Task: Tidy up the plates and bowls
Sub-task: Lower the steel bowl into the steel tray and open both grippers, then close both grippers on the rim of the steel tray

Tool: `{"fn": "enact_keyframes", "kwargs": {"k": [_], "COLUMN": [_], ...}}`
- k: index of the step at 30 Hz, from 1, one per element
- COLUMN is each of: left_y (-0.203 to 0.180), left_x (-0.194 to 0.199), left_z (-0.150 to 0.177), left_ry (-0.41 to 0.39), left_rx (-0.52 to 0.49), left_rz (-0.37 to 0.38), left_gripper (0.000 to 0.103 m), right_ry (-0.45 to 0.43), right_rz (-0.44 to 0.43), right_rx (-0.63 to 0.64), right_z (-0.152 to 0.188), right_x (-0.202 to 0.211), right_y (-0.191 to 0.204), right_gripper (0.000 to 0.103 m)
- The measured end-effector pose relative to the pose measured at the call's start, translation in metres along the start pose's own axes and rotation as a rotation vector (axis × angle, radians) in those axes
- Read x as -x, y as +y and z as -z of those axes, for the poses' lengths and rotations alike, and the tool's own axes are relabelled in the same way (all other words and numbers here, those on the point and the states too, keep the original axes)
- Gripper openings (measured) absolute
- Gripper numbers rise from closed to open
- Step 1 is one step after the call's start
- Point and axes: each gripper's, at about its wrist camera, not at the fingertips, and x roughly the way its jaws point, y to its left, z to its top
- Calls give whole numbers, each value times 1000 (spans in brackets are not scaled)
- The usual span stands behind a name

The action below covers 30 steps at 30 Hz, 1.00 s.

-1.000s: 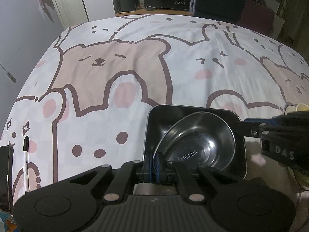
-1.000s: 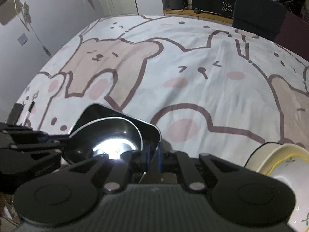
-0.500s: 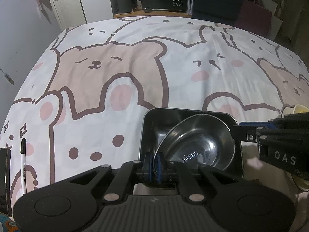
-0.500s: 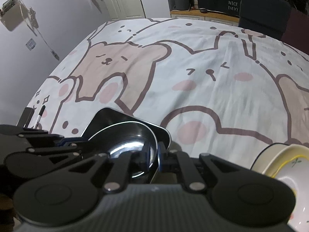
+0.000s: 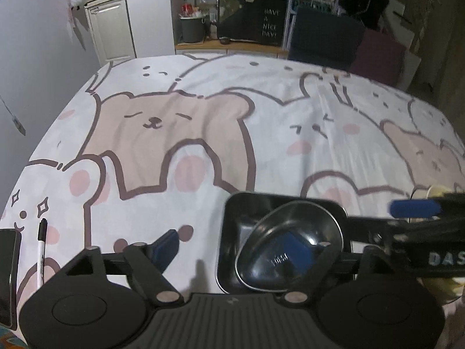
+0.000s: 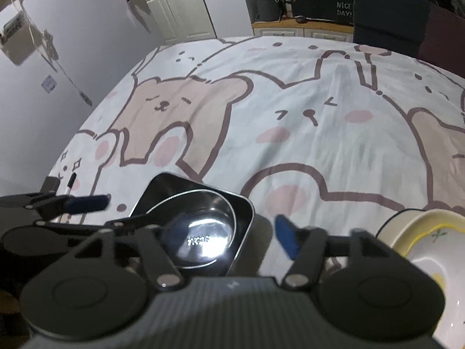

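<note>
A round steel bowl lies tilted inside a dark square steel tray on the bear-print cloth. My left gripper has its jaws opening. Its left blue pad is over the cloth and its right finger is over the bowl, so the near-left rims lie between them unpressed. My right gripper is also opening, straddling the bowl and the tray's right wall, with its blue pad clear of the tray. Each gripper shows in the other's view: the right gripper, the left gripper.
A cream bowl with a yellow rim stands just right of the tray. A black marker pen and a dark phone lie at the cloth's near-left edge. Dark chairs stand beyond the far edge.
Both grippers were shut on the bowl's rim from opposite sides. Both have now spread wide and let go, and the bowl rests in the tray.
</note>
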Motion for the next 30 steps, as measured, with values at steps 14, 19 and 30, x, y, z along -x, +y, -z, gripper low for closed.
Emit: {"fn": "enact_keyframes", "kwargs": {"k": [14, 19, 30], "left_y": [59, 54, 34], "left_x": [-8, -8, -24], "left_z": [-11, -13, -14], "left_ry": [-3, -15, 59], "left_rx": [147, 101, -3], "left_rz": [-19, 28, 79], "left_gripper": [98, 81, 21], "right_ry": [110, 168, 175], "right_rz": [-20, -26, -28], "right_rx": [-242, -256, -248], "right_z": [8, 14, 16], "right_x": [-7, -15, -34], "right_y": [-30, -27, -19], "right_gripper": [78, 41, 10]}}
